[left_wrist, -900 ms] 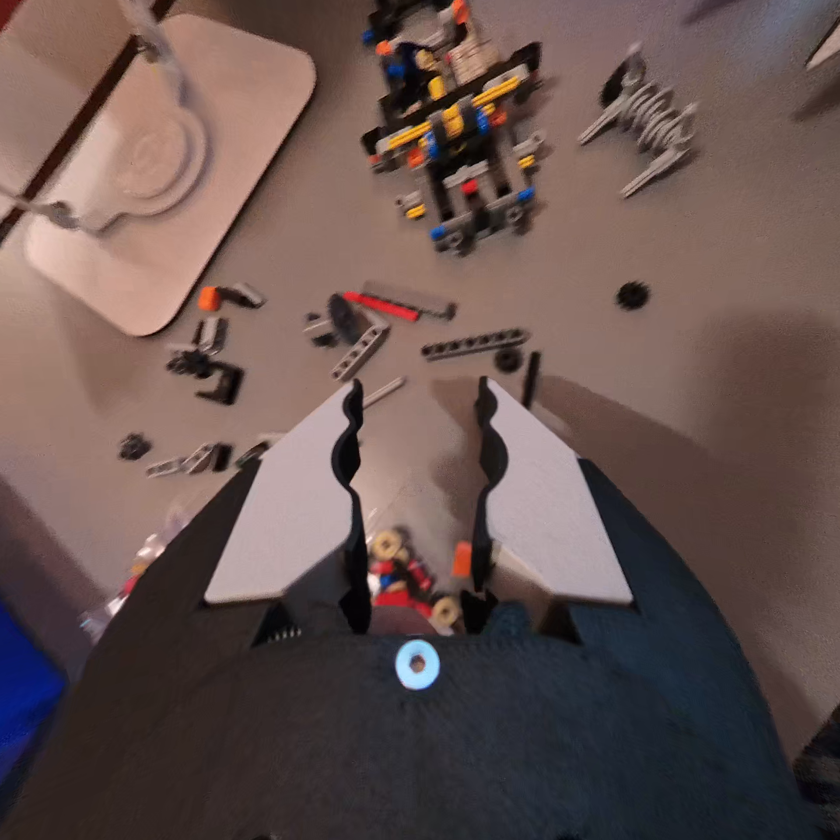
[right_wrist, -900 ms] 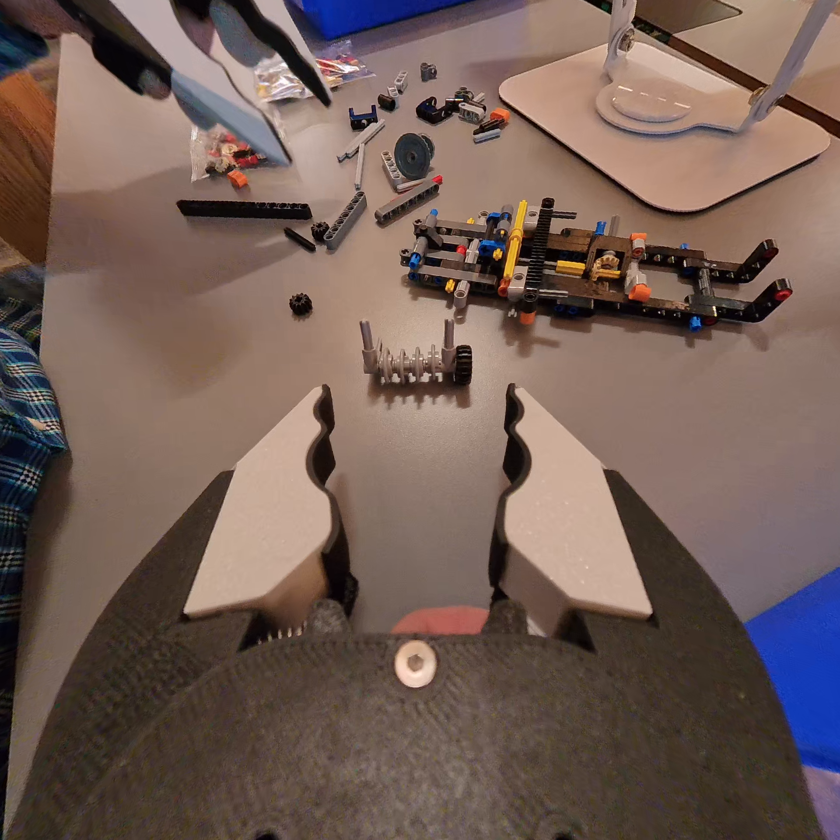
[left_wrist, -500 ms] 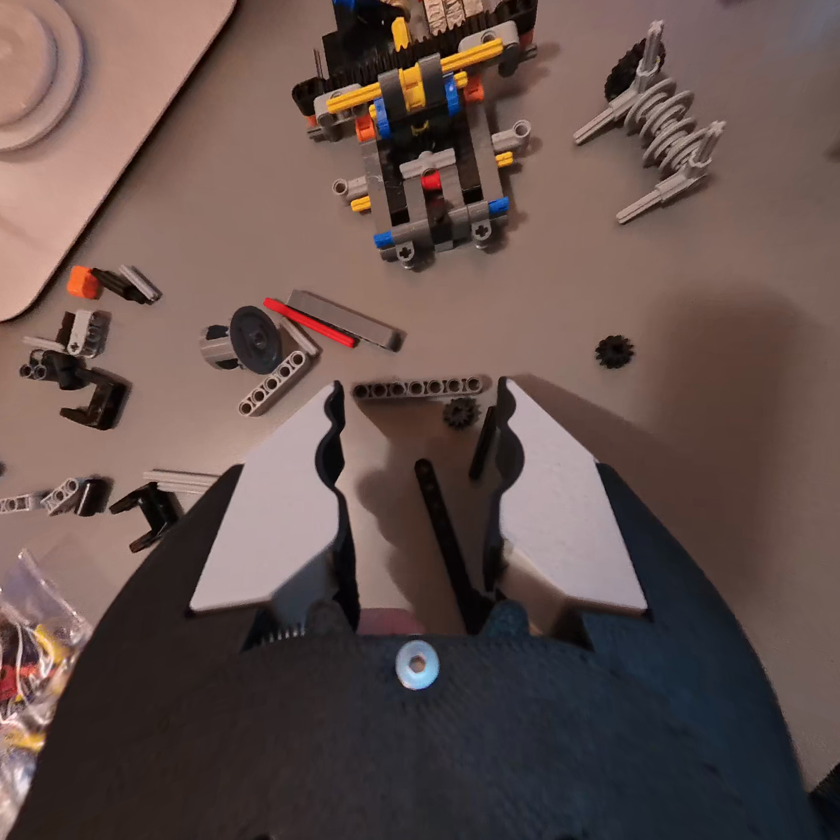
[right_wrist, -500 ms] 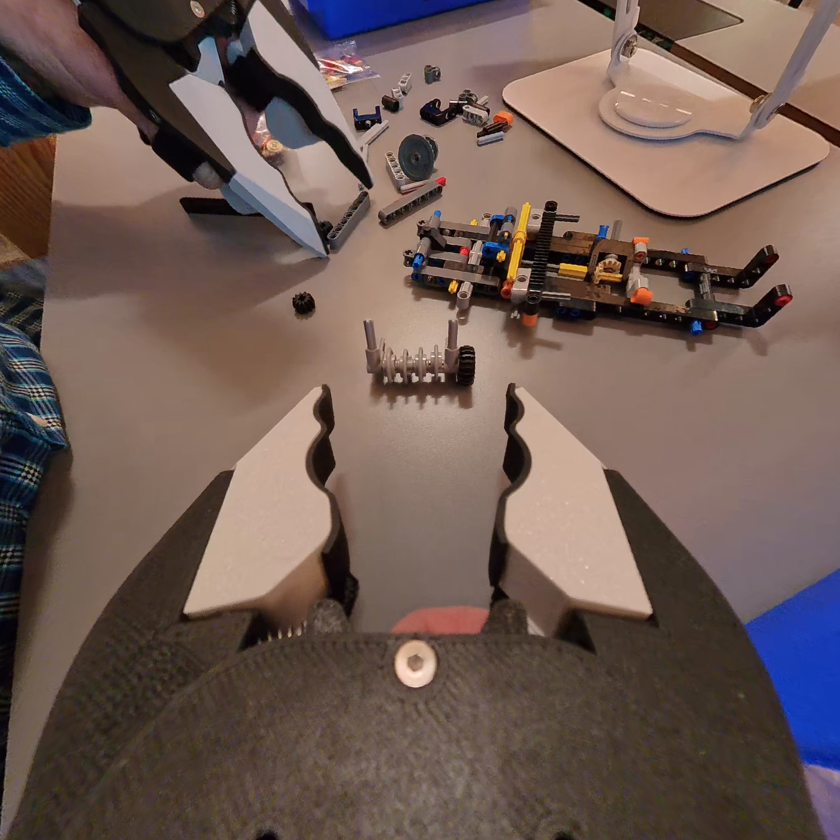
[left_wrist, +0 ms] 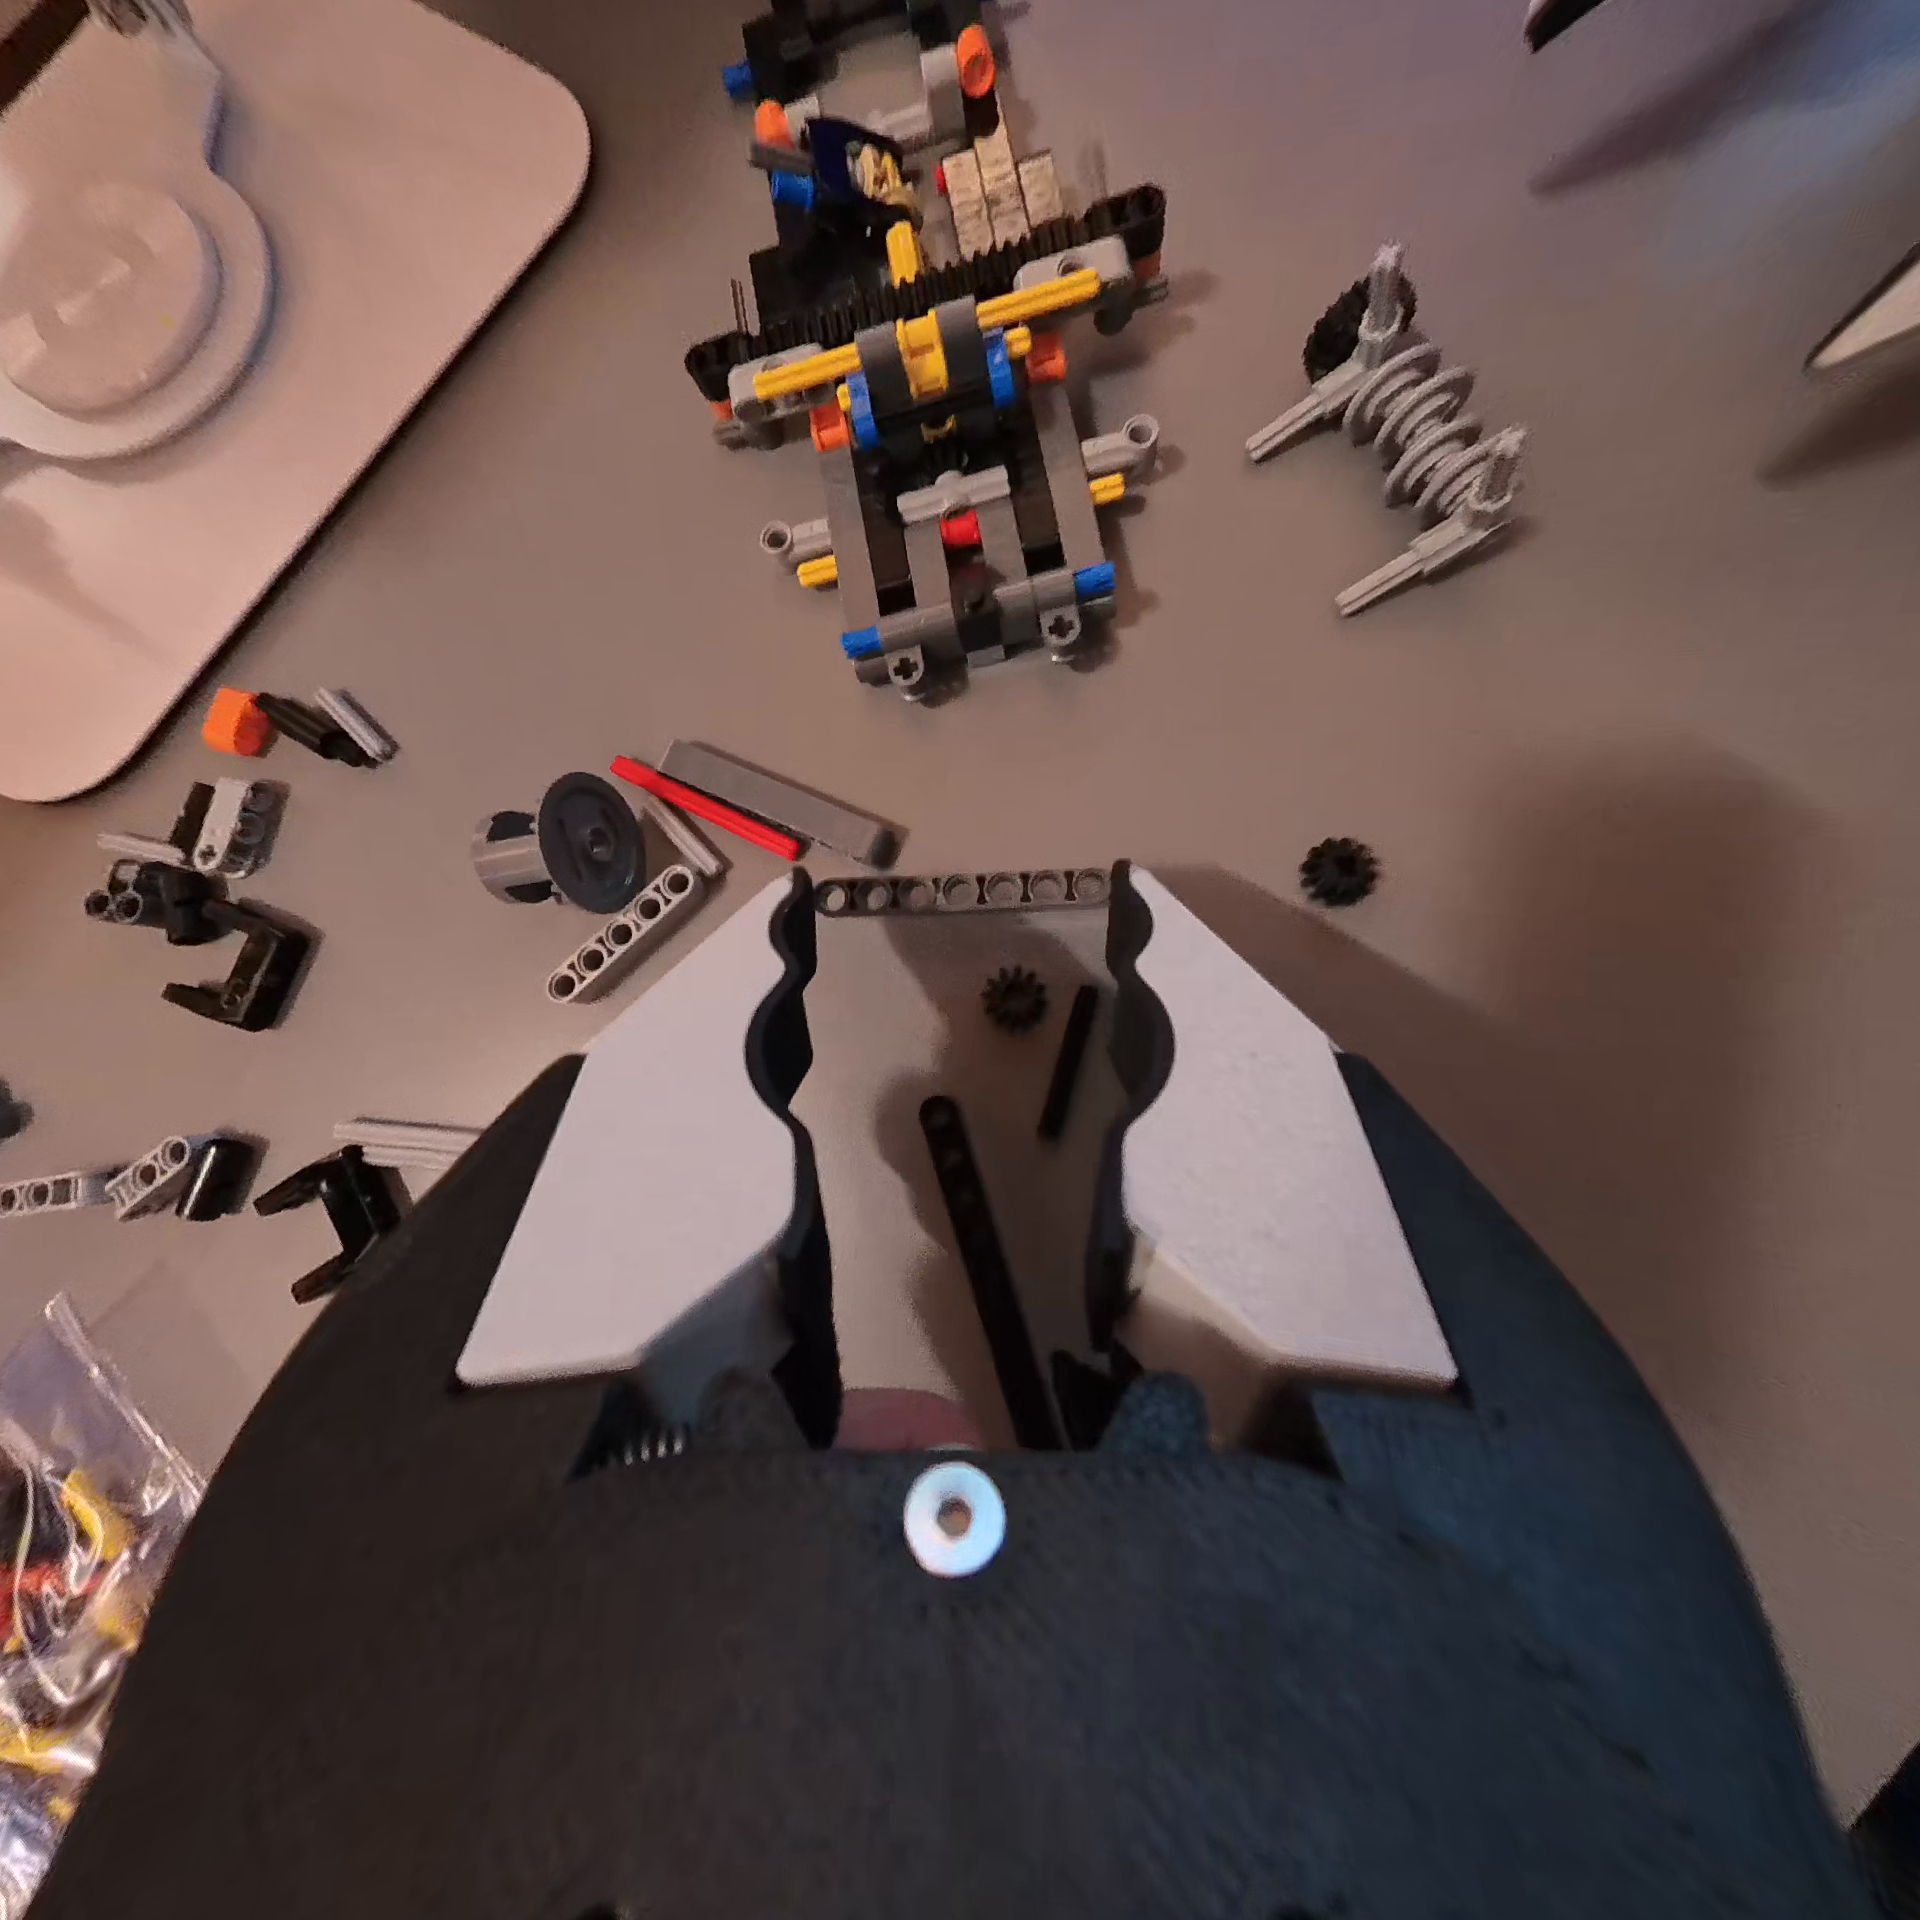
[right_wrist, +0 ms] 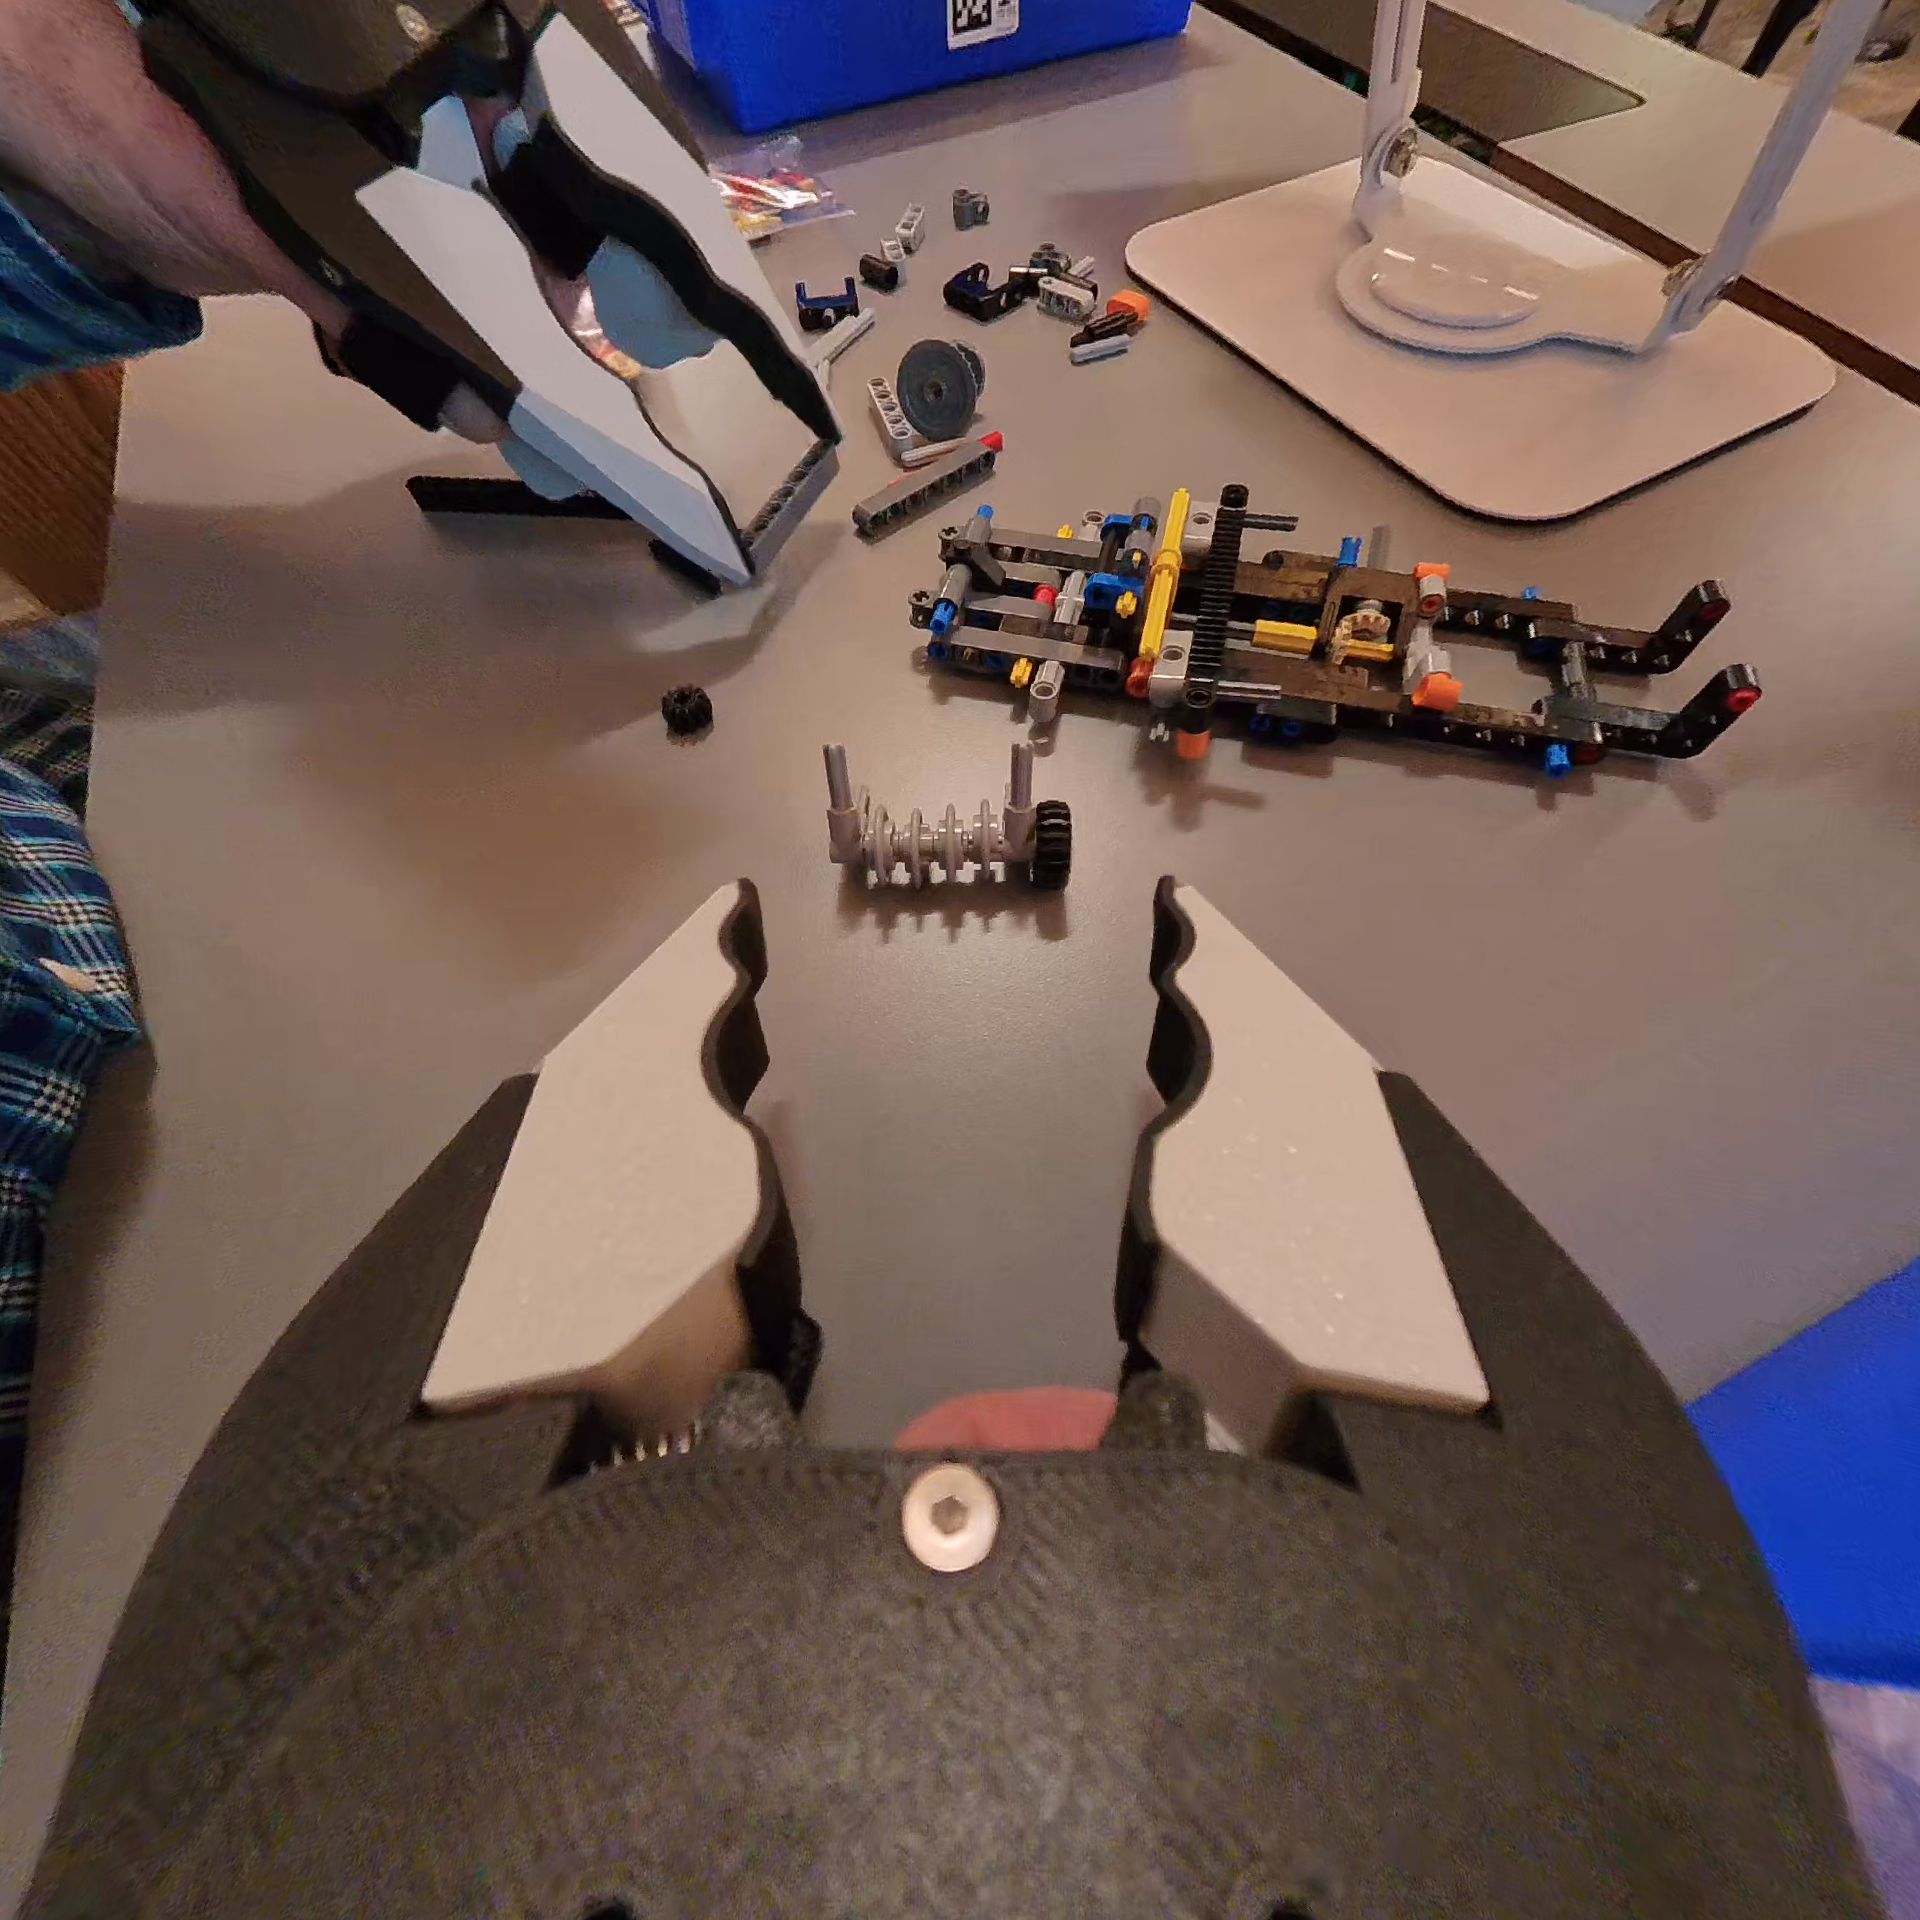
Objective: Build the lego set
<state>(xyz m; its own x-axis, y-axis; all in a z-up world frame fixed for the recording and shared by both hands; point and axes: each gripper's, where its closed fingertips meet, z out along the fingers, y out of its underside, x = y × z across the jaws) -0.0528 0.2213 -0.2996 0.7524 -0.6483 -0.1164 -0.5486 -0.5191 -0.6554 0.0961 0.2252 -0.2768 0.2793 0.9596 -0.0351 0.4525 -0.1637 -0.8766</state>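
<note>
My left gripper [left_wrist: 961, 888] is down at the table with its fingertips against the two ends of a grey holed beam [left_wrist: 961, 891]; it also shows in the right wrist view [right_wrist: 790, 509], tips straddling that beam [right_wrist: 795, 499]. A small black gear [left_wrist: 1010, 997], a black axle [left_wrist: 1068, 1060] and a long black beam [left_wrist: 977, 1247] lie between its fingers. The partly built chassis [left_wrist: 935, 416] [right_wrist: 1299, 623] lies beyond. My right gripper [right_wrist: 951, 894] is open and empty, just short of a grey ribbed sub-assembly with a black gear [right_wrist: 945, 831].
Loose parts lie left of the left gripper: a dark wheel hub [left_wrist: 587, 842], a red axle [left_wrist: 707, 805], black brackets [left_wrist: 244, 961]. Another black gear [right_wrist: 686, 712] sits apart. A white stand base [right_wrist: 1507, 343], a blue bin [right_wrist: 904, 52] and a parts bag [left_wrist: 62, 1558] border the area.
My left gripper swung in from the parts bag, came down over the grey holed beam and narrowed its jaws onto the beam's ends. My right gripper has not moved.
</note>
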